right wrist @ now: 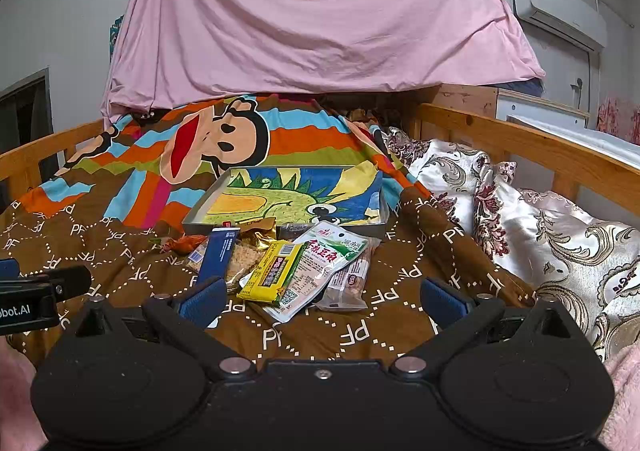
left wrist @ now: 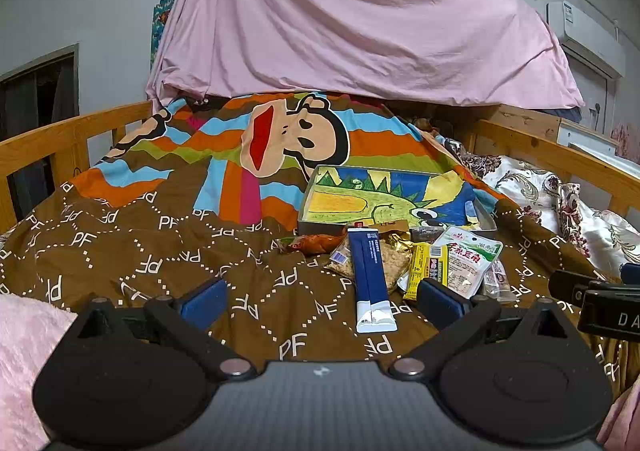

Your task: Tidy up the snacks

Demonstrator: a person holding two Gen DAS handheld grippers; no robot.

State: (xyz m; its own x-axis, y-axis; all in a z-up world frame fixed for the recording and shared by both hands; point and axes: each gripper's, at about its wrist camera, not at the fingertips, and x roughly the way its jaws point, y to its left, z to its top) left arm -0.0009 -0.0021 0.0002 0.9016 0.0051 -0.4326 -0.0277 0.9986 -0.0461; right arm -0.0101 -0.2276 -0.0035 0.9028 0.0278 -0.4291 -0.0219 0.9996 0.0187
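Left tool (left wrist: 320, 301): fingers spread wide, nothing between them, held low over the brown blanket (left wrist: 132, 251).
Right tool (right wrist: 320, 301): fingers spread wide, nothing held, pointed at the snacks.
Snack pile (right wrist: 288, 263): lay on the blanket, just in front of the tray (right wrist: 202, 213).
Tray: shallow, dinosaur picture inside, no snacks in it.
Blue packet (left wrist: 370, 275): nearest the left tool, resting over a bag of crumbs (left wrist: 390, 255).
Yellow bar (right wrist: 272, 271): lay across the white pouch (right wrist: 320, 267).

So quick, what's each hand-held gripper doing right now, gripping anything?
Left hand-held gripper: open, holding nothing.
Right hand-held gripper: open, holding nothing.
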